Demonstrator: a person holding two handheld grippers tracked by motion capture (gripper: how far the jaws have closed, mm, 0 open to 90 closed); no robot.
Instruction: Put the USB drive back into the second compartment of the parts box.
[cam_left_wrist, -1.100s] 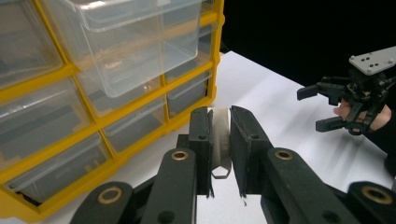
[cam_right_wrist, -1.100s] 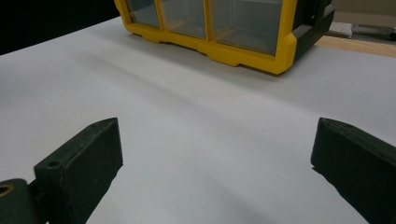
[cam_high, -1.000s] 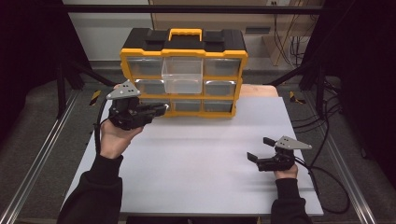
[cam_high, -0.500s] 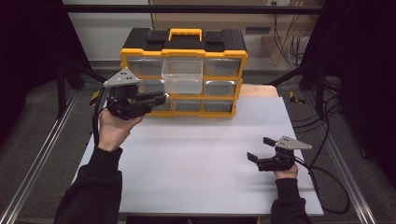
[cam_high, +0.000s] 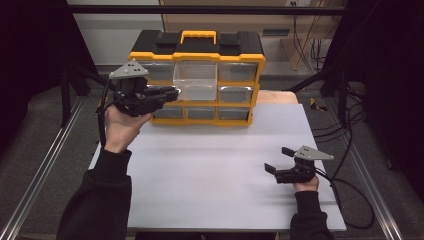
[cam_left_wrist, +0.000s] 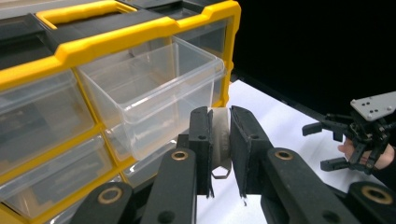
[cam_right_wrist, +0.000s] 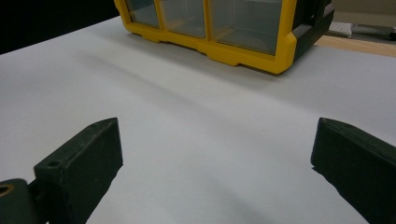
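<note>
A yellow and black drawer cabinet (cam_high: 198, 56) stands at the back of the white table (cam_high: 210, 170). Its clear upper-middle drawer (cam_high: 196, 80) (cam_left_wrist: 149, 95) is pulled out, and I see nothing inside. My left gripper (cam_high: 172, 92) (cam_left_wrist: 219, 116) hovers level just left of that drawer's front. It is shut on a small pale grey piece with a wire loop (cam_left_wrist: 219, 137). My right gripper (cam_high: 276, 159) (cam_right_wrist: 215, 149) stands open with nothing between its jaws, low over the table's right front; it is also in the left gripper view (cam_left_wrist: 315, 147).
The cabinet's other clear drawers (cam_left_wrist: 42, 116) are pushed in. Bare white tabletop stretches between the cabinet (cam_right_wrist: 219, 44) and the right gripper. Metal rails (cam_high: 40, 175) run along both sides of the table, and cables (cam_high: 350, 195) lie at the right.
The left hand has lifted its gripper, with the small piece in it, up and to the right toward the open drawer. The right gripper has stayed where it was.
</note>
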